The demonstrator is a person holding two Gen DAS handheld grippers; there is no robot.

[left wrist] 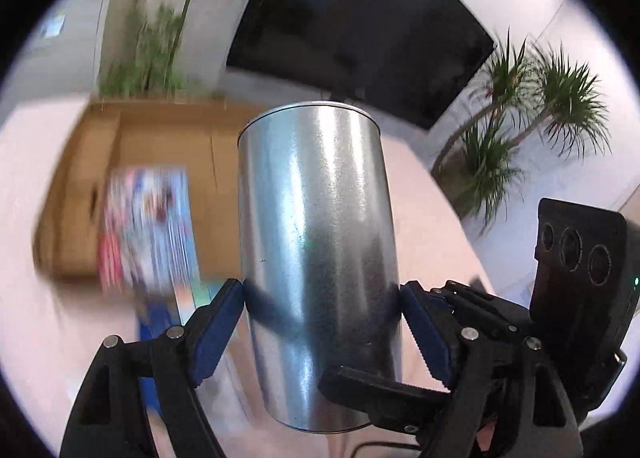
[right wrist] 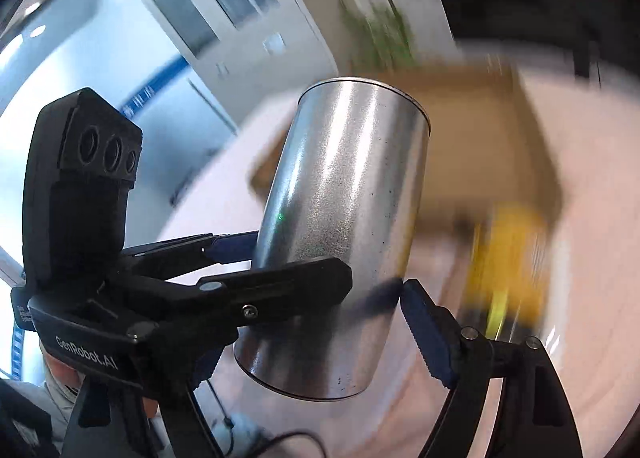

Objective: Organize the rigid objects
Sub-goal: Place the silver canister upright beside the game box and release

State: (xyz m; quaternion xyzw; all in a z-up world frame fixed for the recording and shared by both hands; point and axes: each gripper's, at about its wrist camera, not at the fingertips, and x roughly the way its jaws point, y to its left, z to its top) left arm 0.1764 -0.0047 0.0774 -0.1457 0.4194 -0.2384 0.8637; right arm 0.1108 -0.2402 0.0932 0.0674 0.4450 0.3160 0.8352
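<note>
A shiny metal can (left wrist: 316,258) is held in the air between both grippers; it also shows in the right wrist view (right wrist: 340,234). My left gripper (left wrist: 322,298) is shut on the can, its blue pads (left wrist: 224,322) pressed on both sides. My right gripper (right wrist: 328,294) is shut on the same can, tilted, with one blue pad (right wrist: 424,334) at the can's right side. In the left wrist view the right gripper's fingers (left wrist: 384,386) cross the can's lower part.
An open cardboard box (left wrist: 160,162) lies on the pale pink table (left wrist: 432,210) behind the can, with a blurred colourful package (left wrist: 148,226) in front of it. A blurred yellow object (right wrist: 508,258) sits by the box (right wrist: 500,130). Potted plants (left wrist: 520,130) and a dark screen (left wrist: 360,18) stand beyond.
</note>
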